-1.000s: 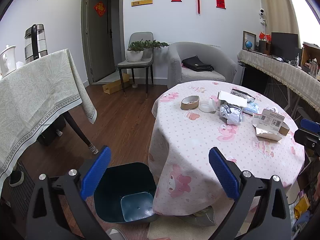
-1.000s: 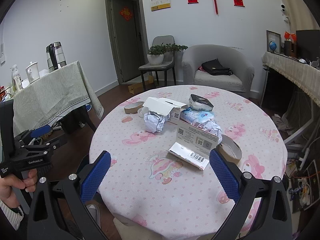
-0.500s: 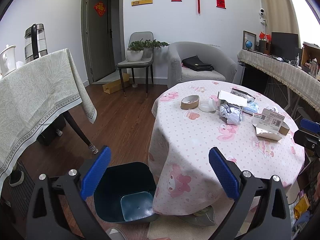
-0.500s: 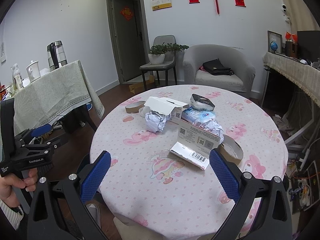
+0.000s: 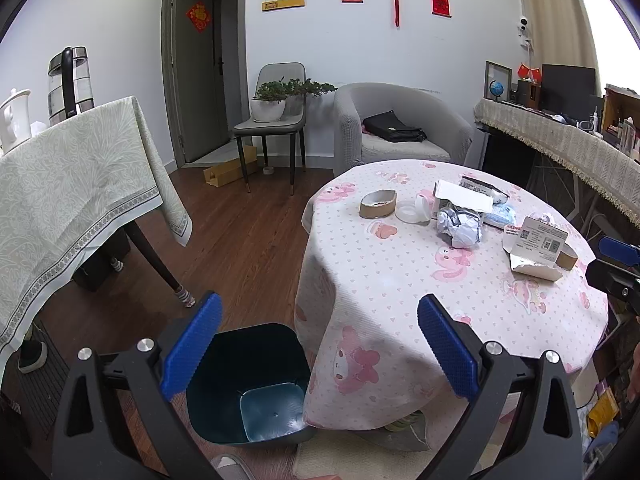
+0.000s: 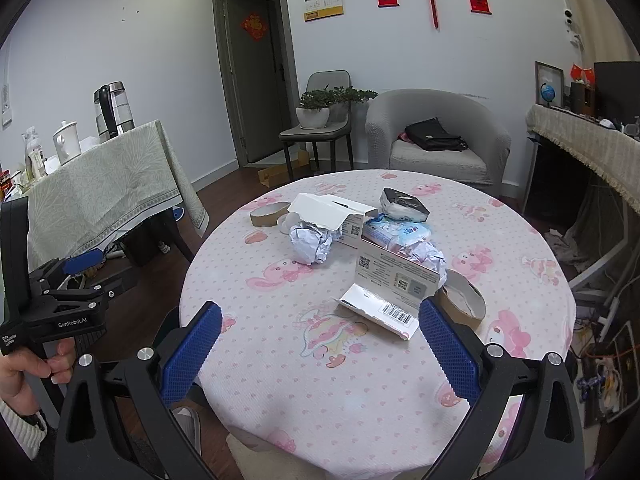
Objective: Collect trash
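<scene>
Trash lies on a round table with a pink cartoon cloth [image 6: 360,380]: a crumpled paper ball [image 6: 312,242], an open white carton with a barcode [image 6: 388,292], a second white box [image 6: 332,212], a blue wipes pack [image 6: 396,234], a dark packet [image 6: 404,202] and two cardboard tape rings [image 6: 266,214] [image 6: 462,298]. A dark teal bin [image 5: 248,380] stands on the floor by the table. My left gripper [image 5: 320,354] is open and empty above the bin and table edge. My right gripper [image 6: 320,360] is open and empty over the table's near side.
A side table with a green cloth [image 5: 72,184], a kettle and a jug stands left. A chair with a potted plant [image 5: 276,120], a grey armchair [image 5: 400,132] and a covered shelf [image 5: 560,152] stand behind. A clear tape roll [image 5: 412,212] lies on the table.
The right gripper has edged slightly forward toward the table. The left gripper has barely moved. Both stay open.
</scene>
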`<state>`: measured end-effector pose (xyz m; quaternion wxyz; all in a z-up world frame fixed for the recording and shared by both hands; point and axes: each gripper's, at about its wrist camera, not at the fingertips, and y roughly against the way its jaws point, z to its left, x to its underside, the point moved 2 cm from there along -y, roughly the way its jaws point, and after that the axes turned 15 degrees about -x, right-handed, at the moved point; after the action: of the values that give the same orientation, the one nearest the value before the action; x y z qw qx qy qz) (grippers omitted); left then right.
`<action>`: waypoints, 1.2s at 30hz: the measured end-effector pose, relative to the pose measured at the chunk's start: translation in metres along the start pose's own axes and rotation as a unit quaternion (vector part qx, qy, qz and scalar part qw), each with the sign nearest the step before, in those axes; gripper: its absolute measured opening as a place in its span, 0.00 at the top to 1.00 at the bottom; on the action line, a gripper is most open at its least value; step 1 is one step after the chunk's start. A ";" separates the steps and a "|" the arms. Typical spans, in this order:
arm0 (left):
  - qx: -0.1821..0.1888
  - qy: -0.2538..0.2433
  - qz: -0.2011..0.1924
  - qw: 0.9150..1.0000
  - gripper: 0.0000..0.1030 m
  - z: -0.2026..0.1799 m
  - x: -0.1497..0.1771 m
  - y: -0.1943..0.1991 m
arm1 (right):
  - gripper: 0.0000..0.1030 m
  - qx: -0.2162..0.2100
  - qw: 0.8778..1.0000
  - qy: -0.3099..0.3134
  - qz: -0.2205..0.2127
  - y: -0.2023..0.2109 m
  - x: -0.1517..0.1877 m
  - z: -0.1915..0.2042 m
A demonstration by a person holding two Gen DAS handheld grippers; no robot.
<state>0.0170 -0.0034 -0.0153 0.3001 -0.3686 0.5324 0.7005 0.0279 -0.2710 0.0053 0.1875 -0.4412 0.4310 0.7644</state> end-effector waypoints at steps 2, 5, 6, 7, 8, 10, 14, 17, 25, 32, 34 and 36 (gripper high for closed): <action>0.000 0.000 0.000 1.000 0.03 0.000 0.000 0.000 | 0.03 0.000 1.000 0.001 0.000 0.000 0.000 0.000; 0.000 0.000 0.000 1.000 0.03 0.000 0.000 0.000 | 0.03 0.001 1.000 0.001 0.000 0.000 0.000 0.000; 0.000 0.000 0.000 1.000 0.03 0.000 0.000 0.000 | 0.03 0.001 1.000 0.000 0.000 0.000 0.000 0.000; 0.000 0.000 0.001 1.000 0.03 0.000 0.000 0.000 | 0.03 0.000 1.000 0.000 0.000 0.000 0.000 0.000; 0.000 0.000 0.001 1.000 0.03 0.000 0.000 0.000 | 0.03 0.001 1.000 0.000 0.000 0.000 0.001 0.000; 0.000 0.000 0.000 1.000 0.03 0.000 0.000 0.000 | 0.03 0.001 1.000 0.000 0.001 0.000 0.000 0.000; 0.000 0.000 0.000 1.000 0.03 0.000 0.000 0.000 | 0.03 0.000 1.000 0.000 0.000 0.000 0.000 0.000; 0.000 0.000 0.000 1.000 0.03 0.000 0.000 0.000 | 0.03 0.001 1.000 0.000 0.001 0.000 0.000 0.000; 0.001 -0.003 -0.007 1.000 0.03 0.000 -0.003 0.003 | 0.03 0.002 1.000 0.001 0.001 0.000 0.000 0.000; 0.011 -0.021 -0.021 0.999 0.04 -0.005 -0.007 0.009 | 0.03 0.015 1.000 -0.004 0.005 0.001 0.001 -0.006; 0.022 -0.028 -0.023 0.999 0.04 -0.008 -0.008 0.009 | 0.03 0.020 1.000 -0.009 0.006 0.002 0.002 -0.010; 0.026 -0.032 -0.027 0.999 0.04 -0.009 -0.008 0.011 | 0.03 0.026 0.999 -0.017 0.008 0.002 0.004 -0.015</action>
<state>0.0148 -0.0154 -0.0042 0.3458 -0.3522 0.5303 0.6894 0.0325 -0.2849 -0.0005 0.2002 -0.4191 0.4515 0.7619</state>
